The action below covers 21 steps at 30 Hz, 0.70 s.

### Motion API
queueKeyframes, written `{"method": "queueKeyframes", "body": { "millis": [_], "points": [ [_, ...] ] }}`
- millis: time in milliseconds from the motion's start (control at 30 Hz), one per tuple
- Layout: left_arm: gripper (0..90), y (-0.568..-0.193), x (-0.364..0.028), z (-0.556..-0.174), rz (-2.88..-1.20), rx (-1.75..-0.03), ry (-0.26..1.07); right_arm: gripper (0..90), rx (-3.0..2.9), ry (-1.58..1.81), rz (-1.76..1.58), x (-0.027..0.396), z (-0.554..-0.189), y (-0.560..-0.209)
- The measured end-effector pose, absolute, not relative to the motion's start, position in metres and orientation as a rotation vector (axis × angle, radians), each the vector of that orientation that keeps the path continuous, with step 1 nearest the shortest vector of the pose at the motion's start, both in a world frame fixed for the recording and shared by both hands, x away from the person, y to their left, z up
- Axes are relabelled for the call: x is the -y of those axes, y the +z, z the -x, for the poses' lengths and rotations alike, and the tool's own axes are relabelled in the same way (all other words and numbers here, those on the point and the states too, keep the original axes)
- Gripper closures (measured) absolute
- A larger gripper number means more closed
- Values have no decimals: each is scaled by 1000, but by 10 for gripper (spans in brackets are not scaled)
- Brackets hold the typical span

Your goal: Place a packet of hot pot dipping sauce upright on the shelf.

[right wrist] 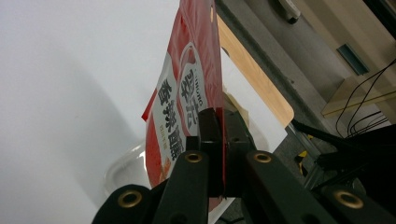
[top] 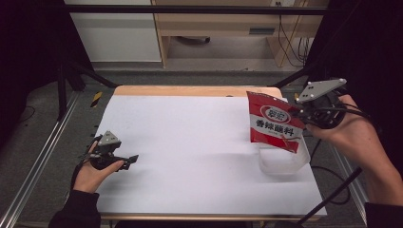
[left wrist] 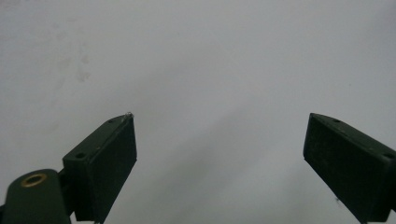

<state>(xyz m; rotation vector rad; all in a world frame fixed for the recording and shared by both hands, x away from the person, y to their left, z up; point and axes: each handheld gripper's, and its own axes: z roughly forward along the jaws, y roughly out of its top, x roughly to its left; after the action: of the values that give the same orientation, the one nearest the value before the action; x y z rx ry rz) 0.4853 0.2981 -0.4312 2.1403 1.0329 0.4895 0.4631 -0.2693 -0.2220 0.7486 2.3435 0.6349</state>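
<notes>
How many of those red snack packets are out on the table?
1. The red packet is at the table's right side, pinched by the right gripper above a clear plastic container. Nothing seems to hide another.

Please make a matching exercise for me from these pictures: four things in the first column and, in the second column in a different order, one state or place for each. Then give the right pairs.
Column one:
1. left claw
2. right claw
3. red packet
4. clear container

Column two:
A. stands on the white sheet under the packet
B. open, with nothing between its jaws
C. hangs in the air, pinched at its edge
D. shut on a thin edge

Right pairs: 1-B, 2-D, 3-C, 4-A
</notes>
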Motion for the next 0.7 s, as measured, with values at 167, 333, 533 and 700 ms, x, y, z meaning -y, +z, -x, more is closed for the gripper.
{"method": "queueKeyframes", "body": {
  "millis": [167,333,533,700],
  "points": [
    [98,-431,-298,-485,-2135,-1037,488,900,-2335,628,-773,278,-460,-225],
    [98,-431,-298,-485,-2135,-1036,487,900,-2320,620,-808,290,-458,-227],
    [98,-431,-297,-485,-2139,-1032,491,900,-2310,628,-855,301,-460,-234],
    [98,-431,-298,-485,-2143,-1033,490,900,-2327,628,-885,303,-463,-248]
  ]
}}
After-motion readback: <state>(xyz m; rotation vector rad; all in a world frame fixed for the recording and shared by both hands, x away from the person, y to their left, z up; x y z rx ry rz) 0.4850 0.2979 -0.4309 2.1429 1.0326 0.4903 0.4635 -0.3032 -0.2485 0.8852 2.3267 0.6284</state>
